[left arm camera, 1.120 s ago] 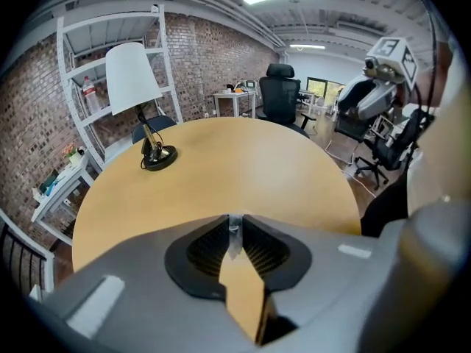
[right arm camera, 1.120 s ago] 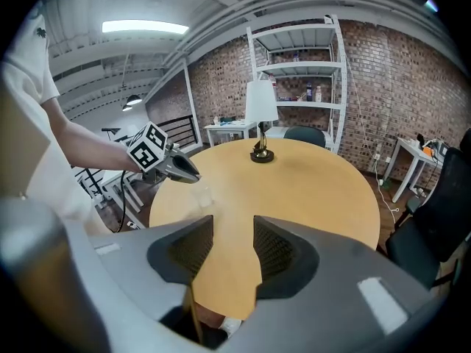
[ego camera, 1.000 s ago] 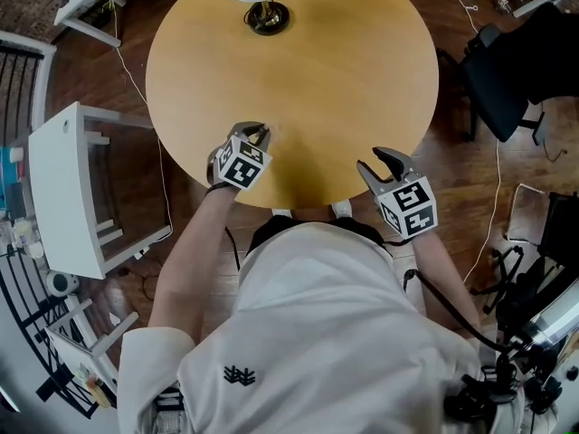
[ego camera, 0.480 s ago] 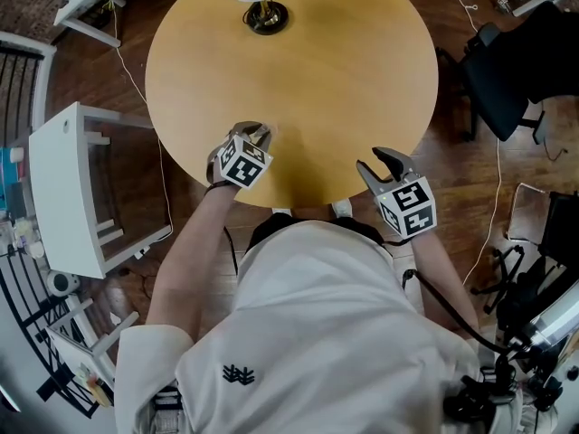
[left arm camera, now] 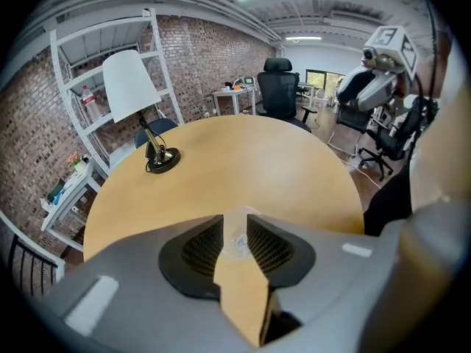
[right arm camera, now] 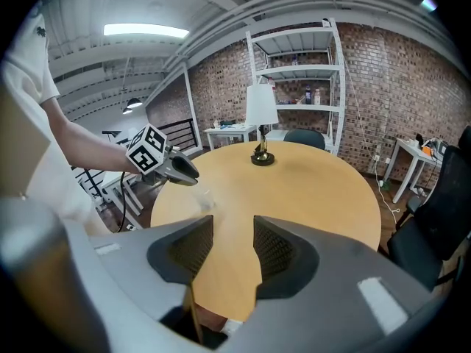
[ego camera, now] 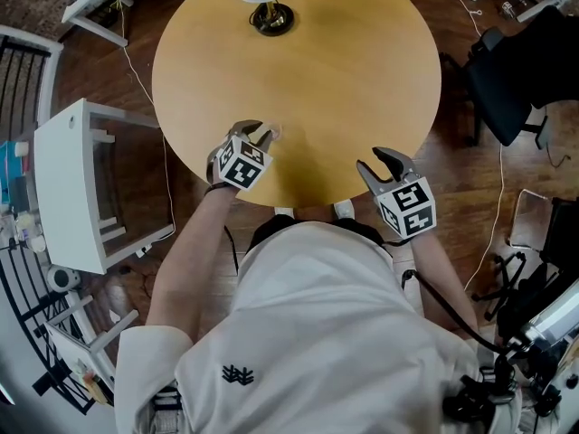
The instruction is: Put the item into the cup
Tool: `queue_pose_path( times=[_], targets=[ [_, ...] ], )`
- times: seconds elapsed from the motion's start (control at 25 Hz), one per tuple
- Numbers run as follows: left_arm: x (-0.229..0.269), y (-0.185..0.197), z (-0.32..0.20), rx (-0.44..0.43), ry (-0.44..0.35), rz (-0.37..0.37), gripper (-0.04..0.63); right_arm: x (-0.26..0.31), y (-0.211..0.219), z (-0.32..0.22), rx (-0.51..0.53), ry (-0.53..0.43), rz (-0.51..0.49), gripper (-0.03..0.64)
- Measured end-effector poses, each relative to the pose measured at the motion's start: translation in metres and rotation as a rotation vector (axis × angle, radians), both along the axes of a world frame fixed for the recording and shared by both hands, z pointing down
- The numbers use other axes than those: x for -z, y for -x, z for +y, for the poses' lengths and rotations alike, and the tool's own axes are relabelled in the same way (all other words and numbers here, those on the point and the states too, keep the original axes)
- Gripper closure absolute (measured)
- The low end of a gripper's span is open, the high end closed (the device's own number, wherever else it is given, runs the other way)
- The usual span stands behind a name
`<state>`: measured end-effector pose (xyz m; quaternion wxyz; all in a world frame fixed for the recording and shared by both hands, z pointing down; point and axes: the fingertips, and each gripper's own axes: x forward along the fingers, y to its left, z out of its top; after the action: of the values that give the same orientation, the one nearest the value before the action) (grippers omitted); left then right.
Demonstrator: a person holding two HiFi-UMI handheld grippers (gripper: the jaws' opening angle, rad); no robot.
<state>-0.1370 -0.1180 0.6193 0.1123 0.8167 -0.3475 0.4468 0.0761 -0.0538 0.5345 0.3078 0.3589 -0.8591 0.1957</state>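
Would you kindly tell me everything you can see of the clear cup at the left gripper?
The clear cup is small and see-through and looks like thin plastic; the yellow wood of the table shows through it. It sits between the jaws of the left gripper, which press it from both sides, near the table's near edge. Its contents cannot be told.

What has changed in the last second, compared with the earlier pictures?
Almost nothing. The left gripper still holds the clear cup near the table's front edge, and the right gripper stays open and empty. Only the head camera drifted slightly.
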Motion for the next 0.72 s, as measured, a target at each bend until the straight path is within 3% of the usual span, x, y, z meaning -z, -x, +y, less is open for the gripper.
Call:
queue_pose_path(
  times=[0.2, 0.52, 0.72],
  targets=[
    [0.029, 0.002, 0.006, 0.076, -0.061, 0.062, 0.514, 0.000, 0.001, 0.005, 0.028, -0.020, -0.014, 0.442],
    [0.117, -0.015, 0.057, 0.320, -0.179, 0.285, 0.514, 0.028, -0.018, 0.008, 0.117, -0.072, -0.067, 0.442],
    [0.151, -0.031, 0.107, 0.478, -0.262, 0.344, 0.514, 0.047, -0.038, 0.015, 0.201, -0.094, -0.111, 0.445]
  ],
)
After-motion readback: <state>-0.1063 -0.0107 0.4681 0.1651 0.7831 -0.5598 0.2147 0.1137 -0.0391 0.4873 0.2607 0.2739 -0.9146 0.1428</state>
